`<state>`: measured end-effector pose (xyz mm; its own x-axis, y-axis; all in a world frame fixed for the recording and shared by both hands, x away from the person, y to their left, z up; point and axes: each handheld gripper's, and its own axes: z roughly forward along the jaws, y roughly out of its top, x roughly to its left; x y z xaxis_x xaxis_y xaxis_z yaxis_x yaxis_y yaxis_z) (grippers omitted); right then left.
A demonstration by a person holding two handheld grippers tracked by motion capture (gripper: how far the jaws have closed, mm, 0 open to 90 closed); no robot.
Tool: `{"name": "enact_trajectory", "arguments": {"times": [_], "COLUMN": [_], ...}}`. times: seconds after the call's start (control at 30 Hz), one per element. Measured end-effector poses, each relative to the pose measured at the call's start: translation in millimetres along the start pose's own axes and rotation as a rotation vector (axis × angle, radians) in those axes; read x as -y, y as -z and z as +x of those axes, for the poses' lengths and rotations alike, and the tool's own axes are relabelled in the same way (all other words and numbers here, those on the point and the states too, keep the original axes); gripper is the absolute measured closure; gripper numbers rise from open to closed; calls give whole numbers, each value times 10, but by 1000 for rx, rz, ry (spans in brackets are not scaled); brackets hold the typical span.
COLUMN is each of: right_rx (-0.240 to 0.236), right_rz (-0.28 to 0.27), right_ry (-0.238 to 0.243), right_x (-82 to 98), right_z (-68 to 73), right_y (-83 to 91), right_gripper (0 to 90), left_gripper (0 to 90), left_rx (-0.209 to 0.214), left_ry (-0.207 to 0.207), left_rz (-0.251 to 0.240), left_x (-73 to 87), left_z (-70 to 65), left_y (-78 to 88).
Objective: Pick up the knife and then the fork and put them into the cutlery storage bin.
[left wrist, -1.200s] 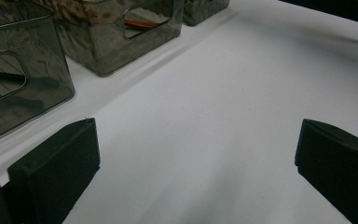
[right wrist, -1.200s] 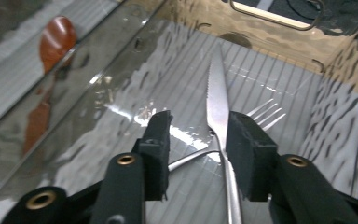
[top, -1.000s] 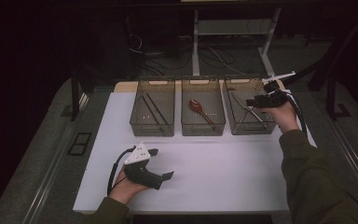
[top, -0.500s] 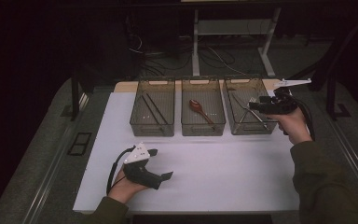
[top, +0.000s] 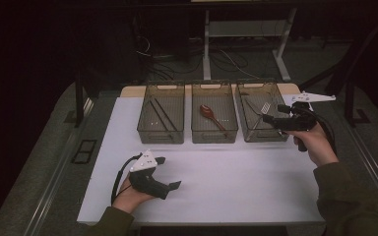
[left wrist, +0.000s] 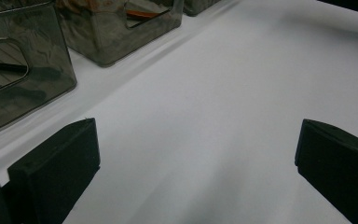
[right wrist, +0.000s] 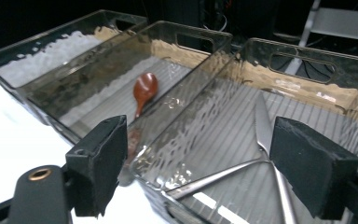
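Your right tongs hang spread and empty just above the right-hand bin, so nothing is gripped yet — any lifting of the slim, shiny metal cutlery lying on its ribbed floor is still ahead, by my reading. Your left tongs rest wide apart on the smooth white counter, while a glossy brown wooden spoon lies in the middle smoky clear-plastic bin and thin dark sticks in the left bin.

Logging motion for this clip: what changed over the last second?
The right claw slid outward toward the table's right edge, then back a little, hovering open over the right bin, holding nothing. The left claw stayed open, resting on the white sheet. Bins and utensils unchanged.
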<state>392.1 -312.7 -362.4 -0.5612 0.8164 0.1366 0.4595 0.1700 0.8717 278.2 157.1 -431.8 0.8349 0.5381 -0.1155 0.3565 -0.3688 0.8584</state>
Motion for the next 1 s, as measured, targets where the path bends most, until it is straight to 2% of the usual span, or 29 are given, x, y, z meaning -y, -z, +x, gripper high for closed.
{"name": "enact_trajectory", "arguments": {"times": [0.57,0.7,1.0], "right_rx": [-33,-36,-56], "right_rz": [-37,-22,-8], "right_ry": [17,31,27], "right_x": [334,430,655], "right_z": [293,346,433], "right_y": [166,179,223], "right_gripper": [179,178,174], "left_gripper": [0,0,0], "left_rx": [-3,-4,-4], "left_ry": [0,1,1], "left_rz": [6,5,2], "left_x": [12,11,8], "left_z": [14,13,7], "left_y": [5,9,12]}}
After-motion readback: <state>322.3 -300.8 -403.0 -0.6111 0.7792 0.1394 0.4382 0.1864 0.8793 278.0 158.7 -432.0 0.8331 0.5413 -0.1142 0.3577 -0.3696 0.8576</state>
